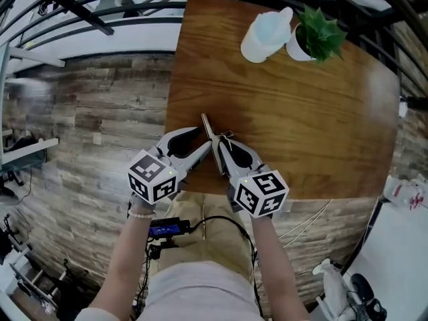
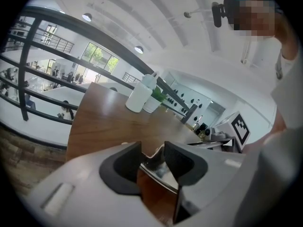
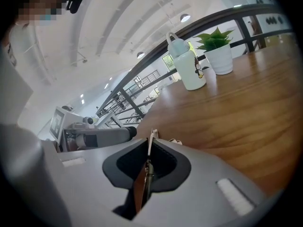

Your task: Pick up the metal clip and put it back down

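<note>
The metal clip point(image 1: 207, 127) is a thin shiny piece standing up over the near edge of the wooden table point(image 1: 301, 126), between my two grippers. My left gripper point(image 1: 204, 147) comes in from the left, its jaws a narrow gap apart with the clip's shiny metal point(image 2: 158, 170) filling that gap. My right gripper point(image 1: 218, 147) comes in from the right. In the right gripper view its jaws are pressed flat on a thin blade of the clip point(image 3: 151, 138), which pokes out above them. Most of the clip is hidden by the fingers.
A white bottle point(image 1: 265, 35) and a small potted plant point(image 1: 314, 35) stand at the table's far side. The table's front edge runs just under the grippers, with wood-pattern floor to the left. A black cable hangs by the person's lap.
</note>
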A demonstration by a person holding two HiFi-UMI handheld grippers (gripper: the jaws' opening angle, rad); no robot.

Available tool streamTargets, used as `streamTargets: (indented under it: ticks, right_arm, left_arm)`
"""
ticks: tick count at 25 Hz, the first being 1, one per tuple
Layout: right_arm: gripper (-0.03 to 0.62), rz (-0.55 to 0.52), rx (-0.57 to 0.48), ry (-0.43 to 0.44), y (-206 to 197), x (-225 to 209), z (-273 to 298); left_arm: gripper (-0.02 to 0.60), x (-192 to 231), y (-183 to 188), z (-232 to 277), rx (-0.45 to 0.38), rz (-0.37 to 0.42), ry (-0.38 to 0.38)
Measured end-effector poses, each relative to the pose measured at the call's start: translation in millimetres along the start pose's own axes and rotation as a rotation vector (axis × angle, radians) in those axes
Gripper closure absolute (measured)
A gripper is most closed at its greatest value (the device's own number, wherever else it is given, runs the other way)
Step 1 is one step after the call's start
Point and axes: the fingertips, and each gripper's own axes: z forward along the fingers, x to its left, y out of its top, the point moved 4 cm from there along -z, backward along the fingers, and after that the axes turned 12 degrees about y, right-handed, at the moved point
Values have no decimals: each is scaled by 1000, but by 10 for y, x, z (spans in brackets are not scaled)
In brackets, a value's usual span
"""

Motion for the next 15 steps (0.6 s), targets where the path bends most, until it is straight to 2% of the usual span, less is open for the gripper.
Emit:
streamTargets:
  ticks: [10, 15]
  right_arm:
    - [528, -70, 33, -50, -29, -69, 18]
    - [454, -76, 17, -42, 5, -42, -3]
  left_arm:
    - [436, 13, 2, 22, 2, 21, -3]
    - [445, -15, 35, 11, -4, 52, -2]
